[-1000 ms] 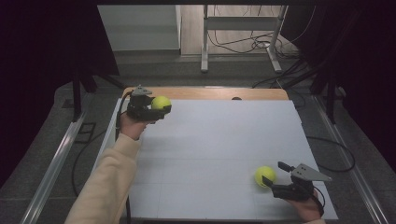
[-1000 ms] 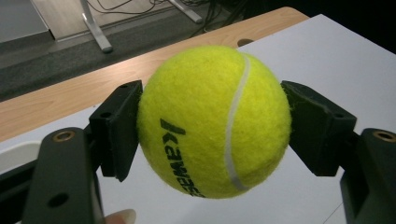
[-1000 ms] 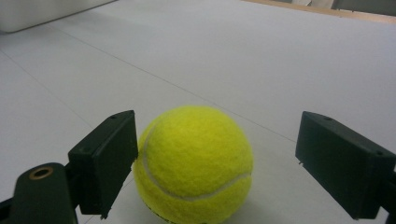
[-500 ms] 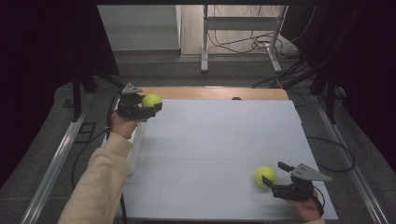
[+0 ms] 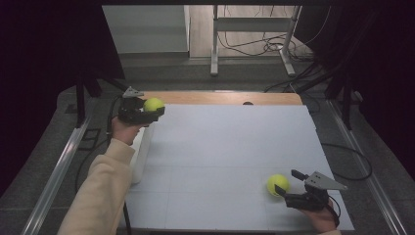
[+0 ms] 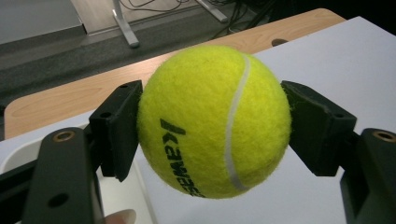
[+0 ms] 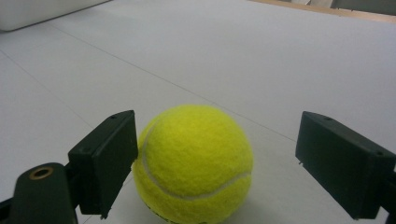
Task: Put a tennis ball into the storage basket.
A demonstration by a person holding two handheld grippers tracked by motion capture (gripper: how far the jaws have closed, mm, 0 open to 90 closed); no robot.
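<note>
In the left gripper view, the fuzzy yellow-green tennis ball (image 6: pixel 212 121) hides the inner faces of both jaws, and its black printed lettering curves out of sight underneath. The narrow white plastic bin (image 5: pixel 139 152) is partly covered by the person's cream sleeve (image 5: pixel 98 191), so its contents cannot be told.

We hold our left gripper (image 5: pixel 149 111) out at the far left corner of the white table (image 5: pixel 225 147), jaws clamped, forearm stretched forward; our right gripper (image 5: pixel 288 188) rests low at the table's near right corner, jaws spread wide
</note>
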